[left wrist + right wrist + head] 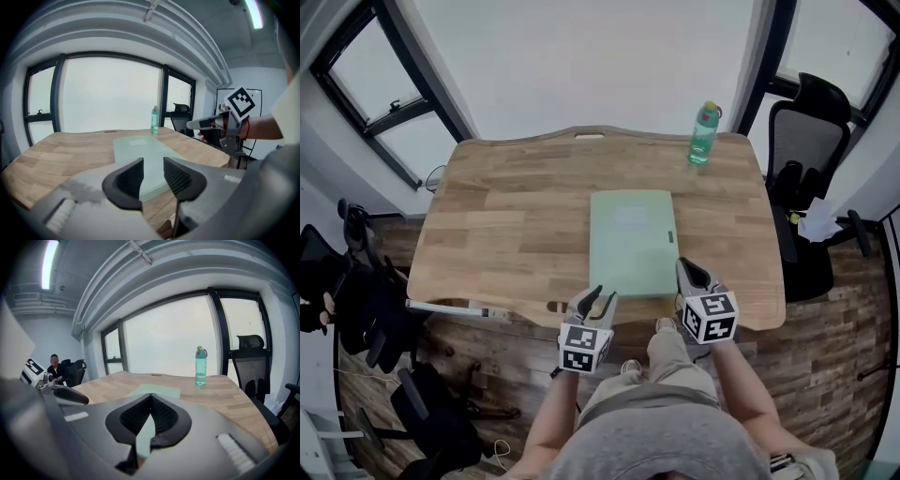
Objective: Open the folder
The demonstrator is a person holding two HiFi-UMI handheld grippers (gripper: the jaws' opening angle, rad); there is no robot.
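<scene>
Nearest, the person's two forearms reached forward from a grey-shirted torso, one gripper in each hand, both at the near edge of the wooden table (506, 225). The left gripper (602, 298) hovered over the table's near edge, just off the near left corner of the folder (630, 242). Its own view showed its jaws parted with nothing between them, and the folder's pale green cover showed through the gap. The right gripper (681, 264) sat just beside the folder's near right corner, its marker cube (710, 317) facing up. In the right gripper view its jaws met at the tips with nothing clamped between them. Whether those tips touched the folder could not be made out.

The folder lay flat and closed on the table, slightly right of centre, its long sides running near to far. A faint paler patch showed on the far half of the cover, and a small dark mark sat at its right edge.

Farther off, a green bottle (704, 133) stood upright near the table's far right corner, well apart from the folder. A black office chair (806, 122) stood beyond the table's right side. Dark-framed windows (384, 103) ran along the far wall.
</scene>
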